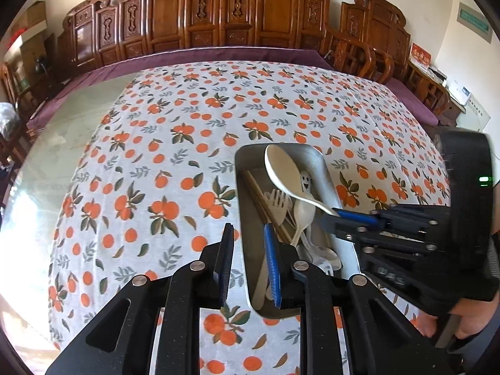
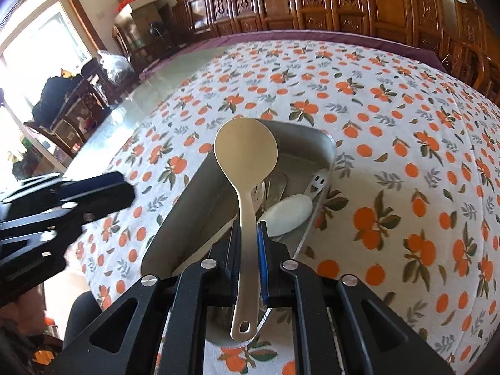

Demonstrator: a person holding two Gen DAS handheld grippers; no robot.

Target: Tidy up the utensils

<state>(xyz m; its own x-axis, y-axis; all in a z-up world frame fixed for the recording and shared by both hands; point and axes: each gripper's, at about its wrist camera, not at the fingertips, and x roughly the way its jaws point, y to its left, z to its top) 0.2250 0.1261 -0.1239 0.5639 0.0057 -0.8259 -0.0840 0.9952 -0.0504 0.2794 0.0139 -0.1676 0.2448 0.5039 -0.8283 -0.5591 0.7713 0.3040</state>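
The right gripper (image 2: 249, 243) pinches a cream plastic rice spoon (image 2: 247, 168) by its handle, bowl pointing away over the metal tray (image 2: 175, 218); the left gripper (image 1: 248, 262) is slightly spread, empty.

My left hand-held gripper (image 1: 247, 262) covers the near end of the tray (image 1: 322, 168), hiding the utensil handles there. My right hand-held gripper (image 2: 248, 250) blocks the tray's near corner. The chopsticks (image 1: 261, 197) run under the fork (image 1: 278, 203). My hand (image 1: 468, 328) is cut off by the frame.
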